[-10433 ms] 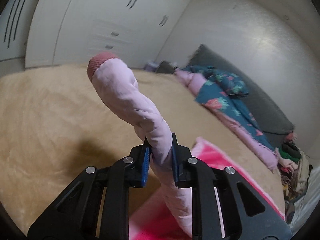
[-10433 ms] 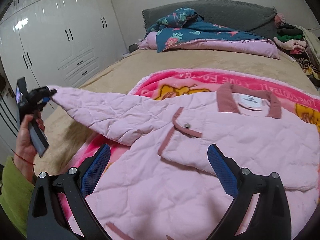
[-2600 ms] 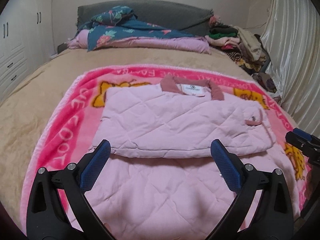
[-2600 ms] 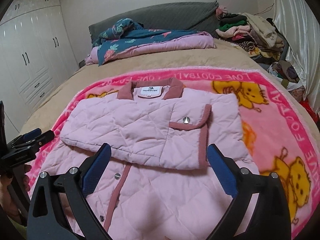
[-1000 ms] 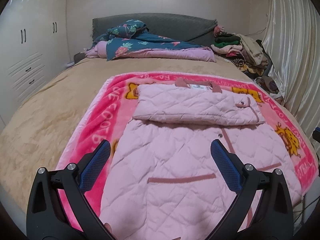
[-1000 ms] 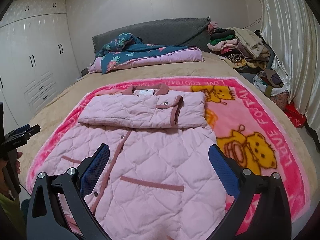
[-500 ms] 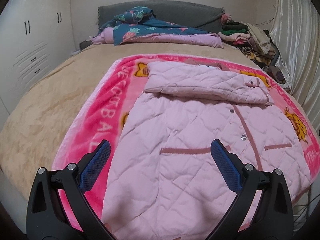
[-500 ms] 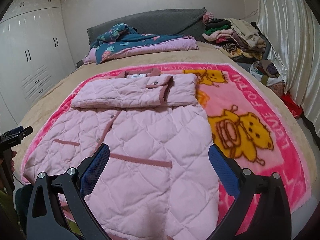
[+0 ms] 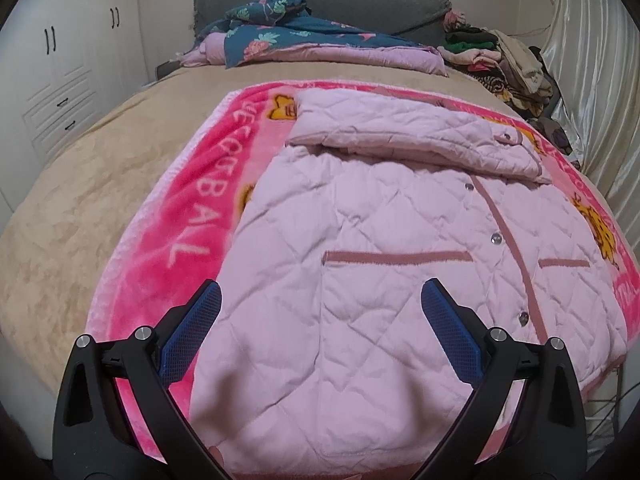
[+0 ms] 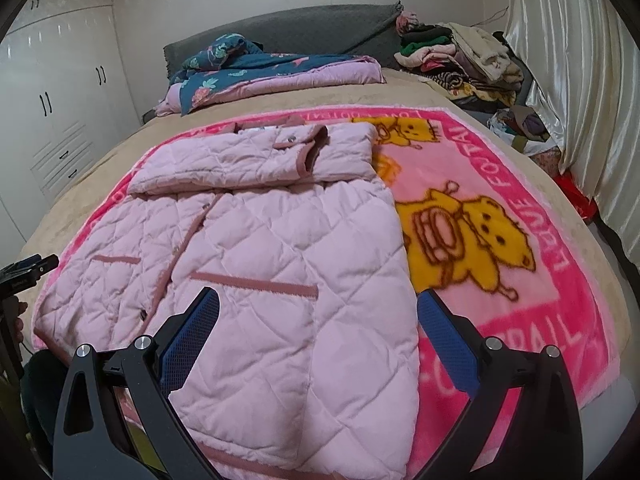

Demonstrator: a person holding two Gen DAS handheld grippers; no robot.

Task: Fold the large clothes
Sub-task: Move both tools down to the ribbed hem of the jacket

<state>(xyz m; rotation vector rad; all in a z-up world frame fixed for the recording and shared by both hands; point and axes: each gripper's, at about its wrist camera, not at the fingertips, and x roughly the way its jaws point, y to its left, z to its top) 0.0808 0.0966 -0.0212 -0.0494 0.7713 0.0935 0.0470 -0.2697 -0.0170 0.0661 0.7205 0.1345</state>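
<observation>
Left wrist view: the left gripper [image 9: 320, 320], jaws spread and empty, hovers lower over the hem of the pink quilted jacket [image 9: 380, 240] than a moment ago. The jacket lies on a pink cartoon blanket [image 9: 192, 208], sleeves folded across. Only the right wrist view shows the right gripper [image 10: 316, 324], also spread, and the bear print [image 10: 472, 236].
</observation>
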